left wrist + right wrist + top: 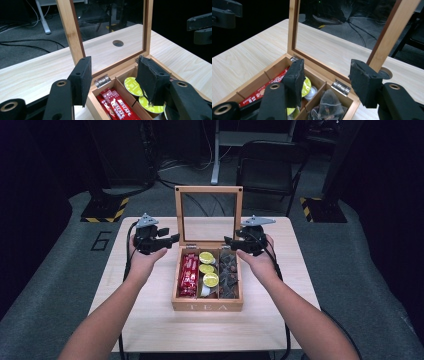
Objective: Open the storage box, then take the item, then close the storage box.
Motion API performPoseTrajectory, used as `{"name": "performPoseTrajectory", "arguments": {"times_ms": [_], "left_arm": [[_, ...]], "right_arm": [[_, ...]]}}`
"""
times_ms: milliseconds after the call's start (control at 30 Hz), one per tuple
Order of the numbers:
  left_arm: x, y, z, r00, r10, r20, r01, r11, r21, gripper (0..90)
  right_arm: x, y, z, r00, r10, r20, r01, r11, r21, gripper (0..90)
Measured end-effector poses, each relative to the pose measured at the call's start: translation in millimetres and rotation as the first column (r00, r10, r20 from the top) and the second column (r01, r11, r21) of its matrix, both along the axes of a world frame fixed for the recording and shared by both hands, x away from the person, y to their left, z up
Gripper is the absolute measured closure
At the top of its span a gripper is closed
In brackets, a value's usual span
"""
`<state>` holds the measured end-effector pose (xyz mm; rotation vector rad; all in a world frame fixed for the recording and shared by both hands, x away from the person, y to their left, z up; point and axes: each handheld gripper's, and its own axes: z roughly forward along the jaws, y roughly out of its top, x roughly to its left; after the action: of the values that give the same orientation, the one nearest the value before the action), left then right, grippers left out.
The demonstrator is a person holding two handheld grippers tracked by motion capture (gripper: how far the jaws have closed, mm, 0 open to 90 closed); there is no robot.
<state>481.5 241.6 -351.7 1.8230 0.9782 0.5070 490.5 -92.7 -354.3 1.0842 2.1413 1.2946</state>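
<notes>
One wooden tea box (207, 306) sits on the table (150, 320), its single glass lid (208, 215) standing upright. Inside the box are three compartments. The left one holds red sachets (188, 275) — about three, though the exact number cannot be told. The middle one holds three yellow-green capsules (206, 268) plus one white one (205, 291) nearest the box's front wall. The right one holds a heap of dark pyramid tea bags (229, 274) — too tangled to count.

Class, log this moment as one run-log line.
box: lid upright | left gripper: open, empty, left of hinge | right gripper: open, empty, right of hinge | compartments: sachets, pods, tea bags
</notes>
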Motion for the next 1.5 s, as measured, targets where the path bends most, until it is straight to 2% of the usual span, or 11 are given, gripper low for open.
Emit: {"name": "performPoseTrajectory", "arguments": {"times_ms": [33,200,233,567,700,833,933,1167,1400,1500], "left_arm": [[-1.4,0.7,0.6,1.0000,-0.005,-0.003,0.005,0.9999,0.009,45.8],[-5.6,-0.2,2.6,0.9998,-0.020,0.006,0.020,0.9998,0.003,45.8],[-6.3,-0.7,2.6,0.9996,-0.026,0.005,0.026,0.9996,0.002,45.8],[-13.0,-3.4,-2.1,0.9980,-0.063,-0.003,0.063,0.9980,-0.002,45.8],[-17.4,-2.3,-4.1,0.9967,-0.080,-0.007,0.080,0.9967,0.007,45.8],[-19.9,-0.9,-5.7,0.9970,-0.078,-0.004,0.078,0.9970,0.005,45.8],[-21.7,0.5,-5.7,0.9969,-0.078,-0.004,0.078,0.9969,0.001,45.8],[-24.2,3.0,-6.4,0.9968,-0.080,-0.001,0.080,0.9968,0.005,45.5],[-24.6,4.4,-6.8,0.9971,-0.076,-0.003,0.076,0.9971,0.006,45.4],[-25.0,3.3,-6.9,0.9971,-0.076,-0.003,0.076,0.9971,0.006,45.3]], "right_arm": [[-1.0,-1.2,-1.1,1.0000,0.001,-0.004,-0.001,1.000,-0.005,45.3],[-6.5,-5.0,-2.6,0.9998,0.020,-0.001,-0.020,1.000,-0.018,45.4],[-7.0,-5.8,-2.2,0.9995,0.030,0.011,-0.030,0.999,-0.025,45.4],[-18.3,-8.7,-7.2,0.9974,0.071,0.008,-0.071,0.997,-0.034,45.4],[-22.2,-8.6,-10.9,0.9954,0.095,0.009,-0.095,0.994,-0.055,45.7],[-25.9,-7.9,-15.4,0.9928,0.120,0.008,-0.119,0.990,-0.078,46.0],[-27.5,-7.9,-19.8,0.9906,0.137,0.005,-0.136,0.987,-0.090,46.4],[-32.5,-5.7,-37.6,0.9870,0.157,-0.033,-0.160,0.983,-0.088,46.0],[-37.3,-0.1,-51.3,0.9828,0.177,-0.050,-0.181,0.980,-0.087,43.3],[-39.4,4.8,-56.0,0.9780,0.203,-0.048,-0.207,0.973,-0.100,42.0]]}}
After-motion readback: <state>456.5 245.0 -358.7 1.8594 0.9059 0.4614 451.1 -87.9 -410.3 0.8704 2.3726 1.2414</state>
